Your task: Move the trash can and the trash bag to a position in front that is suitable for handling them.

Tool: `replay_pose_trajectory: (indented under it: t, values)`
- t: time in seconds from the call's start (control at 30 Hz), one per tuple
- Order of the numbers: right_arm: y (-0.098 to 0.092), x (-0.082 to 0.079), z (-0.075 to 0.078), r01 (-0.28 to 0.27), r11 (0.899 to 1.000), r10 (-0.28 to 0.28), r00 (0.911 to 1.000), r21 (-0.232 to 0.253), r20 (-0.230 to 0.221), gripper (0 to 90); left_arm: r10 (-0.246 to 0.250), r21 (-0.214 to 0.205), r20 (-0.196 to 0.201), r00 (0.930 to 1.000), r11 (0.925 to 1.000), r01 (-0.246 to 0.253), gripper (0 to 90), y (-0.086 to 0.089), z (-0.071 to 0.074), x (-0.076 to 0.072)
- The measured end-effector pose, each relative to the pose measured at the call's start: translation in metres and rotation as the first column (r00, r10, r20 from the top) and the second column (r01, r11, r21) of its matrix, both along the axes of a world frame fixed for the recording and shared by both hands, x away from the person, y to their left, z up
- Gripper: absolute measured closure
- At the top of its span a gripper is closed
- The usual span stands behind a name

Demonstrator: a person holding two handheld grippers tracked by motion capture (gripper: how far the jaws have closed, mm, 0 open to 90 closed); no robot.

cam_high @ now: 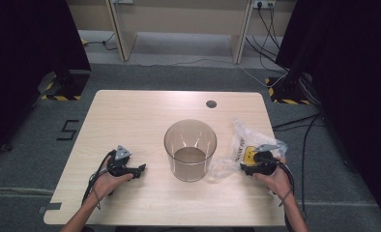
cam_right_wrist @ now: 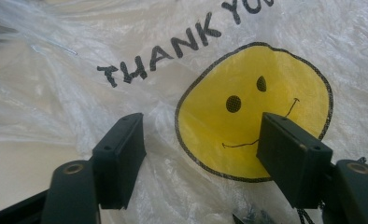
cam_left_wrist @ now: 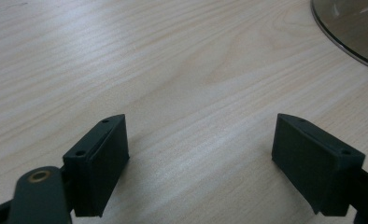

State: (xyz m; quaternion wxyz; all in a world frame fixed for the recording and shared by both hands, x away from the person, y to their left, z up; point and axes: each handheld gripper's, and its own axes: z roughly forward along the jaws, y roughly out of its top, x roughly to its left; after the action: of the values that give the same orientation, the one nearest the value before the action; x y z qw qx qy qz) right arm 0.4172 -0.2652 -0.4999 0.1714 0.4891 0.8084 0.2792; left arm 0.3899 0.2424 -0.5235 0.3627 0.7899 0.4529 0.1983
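On the table [cam_high: 145, 116] there is one clear tub [cam_high: 190, 150] and one plastic bag [cam_high: 244, 145] bearing one yellow smiley [cam_right_wrist: 252, 112]. Two grippers are in use, the left gripper [cam_high: 139, 169] and the right gripper [cam_high: 244, 168], one in each of two hands.

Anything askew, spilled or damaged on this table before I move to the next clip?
Nothing spilled or broken. The plastic bag lies crumpled and partly off the table's right edge, beside the upright clear bin. The right gripper hangs open over its smiley print; the left gripper is open over bare wood.
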Motion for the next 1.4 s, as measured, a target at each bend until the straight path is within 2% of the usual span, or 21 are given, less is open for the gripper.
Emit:
replay_pose_trajectory:
  t: [0.07, 0.13, 0.2, 0.3, 0.37, 0.47, 0.53, 0.6, 0.63, 0.7, 0.77, 0.8, 0.83, 0.87, 0.93, 0.97, 1.07, 1.1, 1.17, 1.27, 1.4]
  values:
    - [-0.005, 0.009, 0.001, 0.128, 0.992, -0.128, 0.9917, 0.002, -0.011, 31.7, 0.001, 0.0, 0.0, 1.0, 1.0, -0.001, 17.8, 0.0, 0.0, 0.0]
    - [-0.009, 0.019, 0.001, 0.235, 0.972, -0.235, 0.972, 0.028, -0.01, 31.6, 0.001, 0.0, 0.0, 1.0, 1.0, -0.001, 17.7, 0.0, 0.0, 0.0]
    - [-0.01, 0.029, 0.001, 0.304, 0.951, -0.304, 0.9526, 0.054, -0.016, 31.5, 0.0, 0.001, -0.002, 1.0, 1.0, 0.0, 17.6, 0.0, 0.0, 0.0]
    - [-0.008, 0.038, 0.002, 0.363, 0.93, -0.362, 0.9319, 0.064, -0.02, 31.4, 0.002, 0.0, -0.001, 1.0, 1.0, -0.002, 17.6, 0.0, 0.0, 0.0]
    - [-0.002, 0.037, 0.002, 0.369, 0.927, -0.368, 0.9293, 0.066, -0.029, 30.7, 0.001, -0.001, -0.001, 1.0, 1.0, -0.001, 17.6, 0.0, 0.0, 0.0]
    - [0.014, 0.021, 0.004, 0.307, 0.947, -0.303, 0.9515, 0.1, -0.056, 29.5, 0.001, -0.003, 0.0, 1.0, 1.0, -0.001, 17.6, 0.0, 0.0, 0.0]
    - [0.025, 0.008, 0.005, 0.253, 0.958, -0.242, 0.9657, 0.135, -0.095, 27.9, 0.001, -0.003, 0.0, 1.0, 1.0, -0.001, 17.6, 0.0, 0.0, 0.0]
    - [0.036, -0.01, 0.007, 0.172, 0.967, -0.149, 0.9797, 0.186, -0.134, 27.8, 0.001, -0.003, 0.0, 1.0, 1.0, -0.001, 17.6, 0.0, 0.0, 0.0]
    - [0.037, -0.015, 0.01, 0.15, 0.968, -0.123, 0.9826, 0.202, -0.139, 27.9, 0.001, -0.003, 0.0, 1.0, 1.0, -0.001, 17.6, 0.0, 0.0, 0.0]
    - [0.036, -0.027, 0.022, 0.125, 0.968, -0.108, 0.9899, 0.215, -0.092, 27.8, 0.001, -0.002, -0.001, 1.0, 1.0, -0.001, 17.6, 0.0, 0.0, 0.0]
    - [0.029, -0.031, 0.035, 0.122, 0.966, -0.115, 0.9924, 0.226, -0.044, 27.8, 0.001, -0.002, -0.001, 1.0, 1.0, -0.001, 17.6, 0.0, 0.0, 0.0]
    - [0.021, -0.032, 0.043, 0.116, 0.966, -0.118, 0.993, 0.233, -0.002, 27.9, 0.001, -0.002, 0.0, 1.0, 1.0, -0.001, 17.6, 0.0, 0.0, 0.0]
    - [0.015, -0.031, 0.047, 0.115, 0.968, -0.122, 0.9924, 0.222, 0.017, 27.9, 0.001, -0.002, 0.0, 1.0, 1.0, -0.001, 17.6, 0.0, 0.0, 0.0]
    - [0.007, -0.029, 0.05, 0.12, 0.971, -0.127, 0.9917, 0.209, 0.02, 27.7, 0.001, -0.002, 0.0, 1.0, 1.0, -0.001, 17.6, 0.0, 0.0, 0.0]
    - [-0.01, -0.022, 0.05, 0.135, 0.968, -0.144, 0.9893, 0.214, 0.025, 26.5, 0.001, -0.003, -0.001, 1.0, 1.0, -0.001, 17.6, 0.0, 0.0, 0.0]
    - [-0.018, -0.017, 0.049, 0.126, 0.97, -0.135, 0.9902, 0.209, 0.034, 26.1, 0.001, -0.003, -0.001, 1.0, 1.0, -0.001, 17.6, -0.001, 0.0, 0.0]
    - [-0.031, -0.004, 0.04, 0.092, 0.98, -0.094, 0.9955, 0.179, 0.002, 23.1, 0.001, -0.002, -0.001, 1.0, 1.0, -0.001, 17.5, -0.001, 0.0, 0.0]
    - [-0.032, 0.0, 0.038, 0.08, 0.982, -0.081, 0.9967, 0.171, -0.005, 23.1, 0.002, -0.002, 0.0, 1.0, 1.0, -0.002, 17.5, -0.001, 0.0, 0.0]
    - [-0.032, 0.006, 0.033, 0.029, 0.988, -0.031, 0.9995, 0.153, 0.011, 22.7, 0.002, -0.003, -0.001, 1.0, 1.0, -0.002, 17.4, -0.001, 0.0, 0.0]
    - [-0.027, 0.014, 0.027, 0.0, 0.988, -0.003, 0.9998, 0.153, 0.022, 21.3, 0.002, -0.002, -0.001, 1.0, 1.0, -0.002, 17.4, -0.001, 0.0, 0.0]
    - [-0.009, 0.021, 0.021, -0.032, 0.996, 0.032, 0.9995, 0.078, 0.005, 17.2, 0.0, -0.003, -0.002, 1.0, 1.0, 0.0, 17.3, -0.001, 0.0, 0.0]
